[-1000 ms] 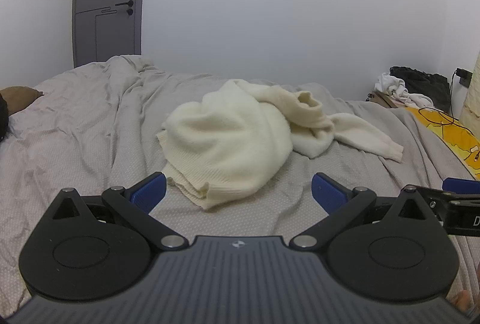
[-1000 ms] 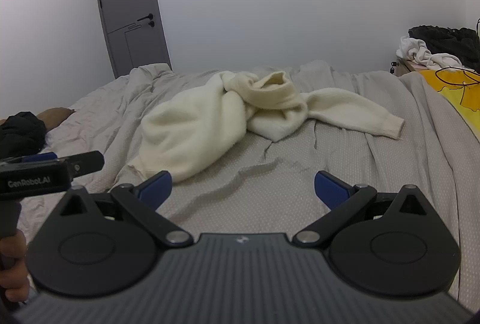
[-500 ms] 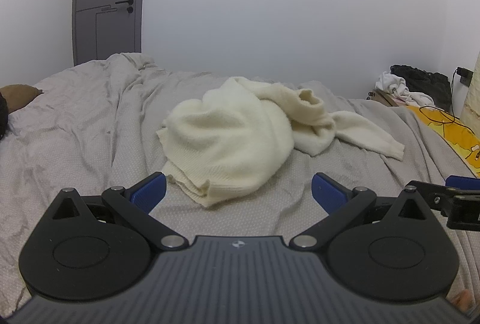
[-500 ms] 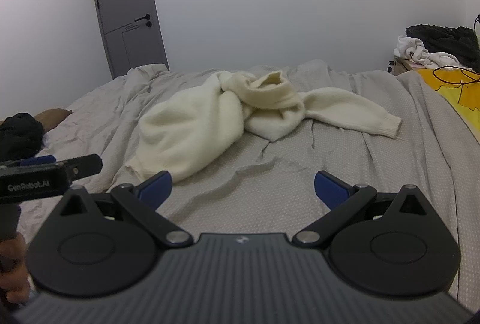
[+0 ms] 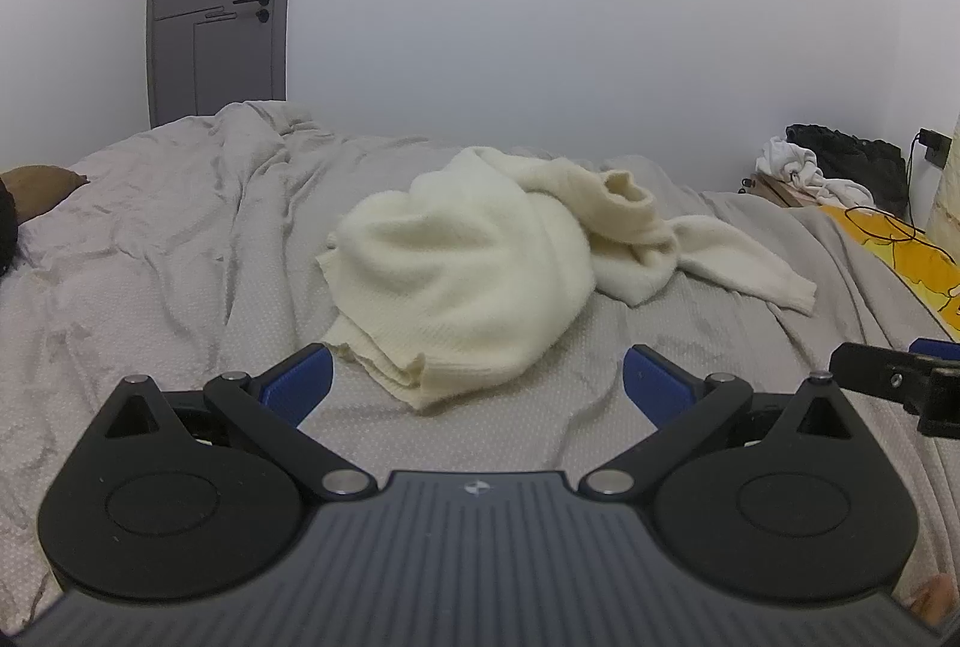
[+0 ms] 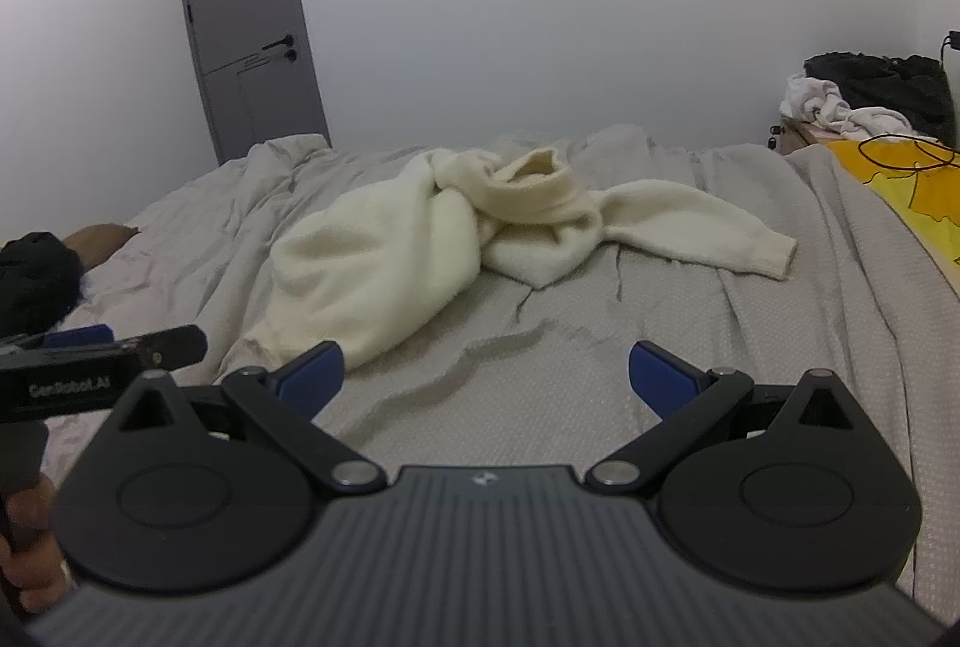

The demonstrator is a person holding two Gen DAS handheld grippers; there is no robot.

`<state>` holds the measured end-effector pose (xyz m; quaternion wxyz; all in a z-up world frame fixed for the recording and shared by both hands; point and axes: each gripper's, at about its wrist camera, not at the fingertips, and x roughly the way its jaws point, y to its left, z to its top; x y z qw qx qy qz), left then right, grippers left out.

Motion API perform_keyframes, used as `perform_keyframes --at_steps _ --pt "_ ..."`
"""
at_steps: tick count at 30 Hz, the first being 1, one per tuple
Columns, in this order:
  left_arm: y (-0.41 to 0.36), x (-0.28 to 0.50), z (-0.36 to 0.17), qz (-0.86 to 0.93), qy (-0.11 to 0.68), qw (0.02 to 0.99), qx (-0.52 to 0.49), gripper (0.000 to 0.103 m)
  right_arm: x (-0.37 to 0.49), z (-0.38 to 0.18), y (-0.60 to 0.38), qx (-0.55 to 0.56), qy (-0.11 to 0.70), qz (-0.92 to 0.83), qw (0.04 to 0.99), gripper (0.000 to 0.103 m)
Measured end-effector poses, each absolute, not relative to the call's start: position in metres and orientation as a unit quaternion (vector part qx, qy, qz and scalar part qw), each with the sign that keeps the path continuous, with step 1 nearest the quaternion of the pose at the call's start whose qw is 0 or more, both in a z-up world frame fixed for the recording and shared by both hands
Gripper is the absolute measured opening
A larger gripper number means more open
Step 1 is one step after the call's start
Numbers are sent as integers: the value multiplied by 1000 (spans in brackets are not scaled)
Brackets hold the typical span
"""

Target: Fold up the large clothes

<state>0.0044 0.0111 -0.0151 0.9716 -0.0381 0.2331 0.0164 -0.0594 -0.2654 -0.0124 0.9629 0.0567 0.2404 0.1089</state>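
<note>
"GenRobot.AI" is printed on the left claw (image 6: 90, 347) body.

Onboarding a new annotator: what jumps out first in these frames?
The crumpled cream knitted sweater heaped mid-bed on the wrinkled grey bedspread, one sleeve trailing right. Both blue-tipped tools, left tool and right tool, hang open and empty just short of it. Beyond, a grey door stands back left, and a bright yellow printed fabric lies along the bed's right edge.
</note>
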Motion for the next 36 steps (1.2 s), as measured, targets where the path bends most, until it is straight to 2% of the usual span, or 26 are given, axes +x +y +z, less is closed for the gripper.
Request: perform_keyframes --at_steps 10,17,22,26,36 --pt "14 15 -19 13 218 975 -40 103 -54 -13 -266 64 246 93 963 103" --pt "27 43 -19 12 220 972 -82 103 -40 -13 -269 83 255 94 959 103" --pt "34 70 -12 18 220 970 -104 103 -18 -3 -275 94 252 101 958 103" --pt "36 88 -6 11 224 968 -112 103 4 5 -286 152 268 138 941 103" --pt "22 150 4 0 245 963 -110 103 69 8 -311 178 292 97 935 103"
